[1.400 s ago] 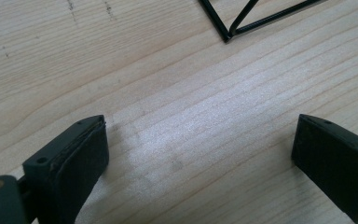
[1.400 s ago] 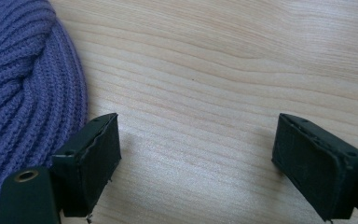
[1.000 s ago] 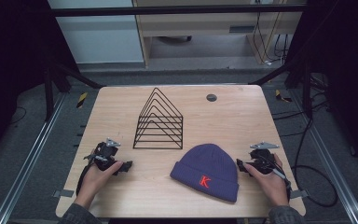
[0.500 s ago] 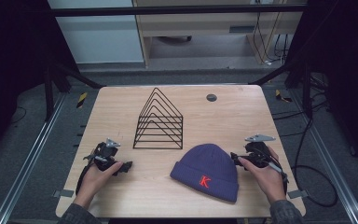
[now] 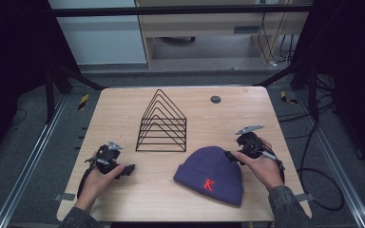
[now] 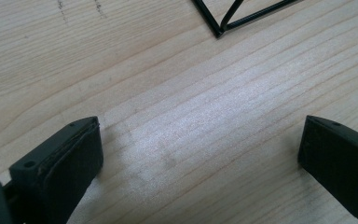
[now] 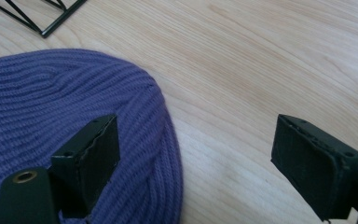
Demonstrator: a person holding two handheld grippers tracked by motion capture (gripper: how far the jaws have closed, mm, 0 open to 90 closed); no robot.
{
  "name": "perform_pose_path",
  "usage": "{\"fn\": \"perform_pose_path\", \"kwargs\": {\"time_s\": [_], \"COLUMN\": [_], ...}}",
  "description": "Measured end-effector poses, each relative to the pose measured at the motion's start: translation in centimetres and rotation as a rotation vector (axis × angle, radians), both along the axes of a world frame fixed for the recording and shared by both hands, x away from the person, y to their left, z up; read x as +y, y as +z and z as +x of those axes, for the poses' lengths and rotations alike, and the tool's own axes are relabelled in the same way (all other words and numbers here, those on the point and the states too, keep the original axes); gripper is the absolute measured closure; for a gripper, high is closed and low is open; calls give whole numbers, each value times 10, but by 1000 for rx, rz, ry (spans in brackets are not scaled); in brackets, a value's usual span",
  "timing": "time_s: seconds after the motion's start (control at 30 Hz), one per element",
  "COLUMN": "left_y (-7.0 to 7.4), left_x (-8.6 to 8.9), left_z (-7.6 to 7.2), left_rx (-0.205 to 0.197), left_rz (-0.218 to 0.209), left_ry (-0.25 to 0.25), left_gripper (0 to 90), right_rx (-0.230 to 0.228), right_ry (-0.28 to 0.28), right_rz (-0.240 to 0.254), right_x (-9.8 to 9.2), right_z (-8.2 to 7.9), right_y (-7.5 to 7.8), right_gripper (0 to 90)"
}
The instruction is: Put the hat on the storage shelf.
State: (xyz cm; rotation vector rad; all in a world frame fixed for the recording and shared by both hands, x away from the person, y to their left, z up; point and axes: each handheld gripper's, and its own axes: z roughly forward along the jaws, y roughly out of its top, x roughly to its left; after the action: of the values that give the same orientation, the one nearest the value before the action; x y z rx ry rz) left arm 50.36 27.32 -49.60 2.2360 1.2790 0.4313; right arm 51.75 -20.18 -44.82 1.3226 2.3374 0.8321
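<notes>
Wooden table [image 5: 123,114] — purple beanie [image 5: 212,173], wire rack [image 5: 163,123]

Wire rack [image 5: 162,124] stands mid-table [image 5: 123,109] (dark disc [image 5: 215,99] behind).

We see the wire rack [image 5: 162,122] standing at mid-frame on the bench [image 5: 123,199], a beanie [image 5: 212,173] lying lower right of it, and a small disc [image 5: 215,99] upper right. Left tongs [image 5: 129,168] sit lower left; right tongs [image 5: 230,155] touch the beanie's right edge.
</notes>
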Motion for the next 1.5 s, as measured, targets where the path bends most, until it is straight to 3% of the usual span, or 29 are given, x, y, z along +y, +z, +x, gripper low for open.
{"fn": "perform_pose_path", "kwargs": {"time_s": [0.23, 0.5, 1.07, 1.27, 1.4, 1.5], "left_y": [0, 0, 0, 0, 0, 0], "left_x": [0, 0, 0, -1, -1, -1], "left_z": [0, 0, 0, 0, 0, 0], "left_rx": [-1, -1, -3, -6, -6, -6], "left_rz": [0, 0, 0, 0, 0, 0], "left_ry": [-2, -4, -4, -7, -7, -7], "left_gripper": [0, 0, 0, 0, 0, 0], "right_rx": [69, 86, 170, 176, 156, 150], "right_ry": [41, 64, 49, 63, 85, 92], "right_rz": [18, 36, 22, 51, 63, 73], "right_x": [16, 31, 47, 47, 45, 45], "right_z": [14, 23, 31, 29, 27, 26], "right_y": [4, 2, -28, -31, -29, -28], "right_gripper": [316, 425, 391, 541, 693, 735]}}
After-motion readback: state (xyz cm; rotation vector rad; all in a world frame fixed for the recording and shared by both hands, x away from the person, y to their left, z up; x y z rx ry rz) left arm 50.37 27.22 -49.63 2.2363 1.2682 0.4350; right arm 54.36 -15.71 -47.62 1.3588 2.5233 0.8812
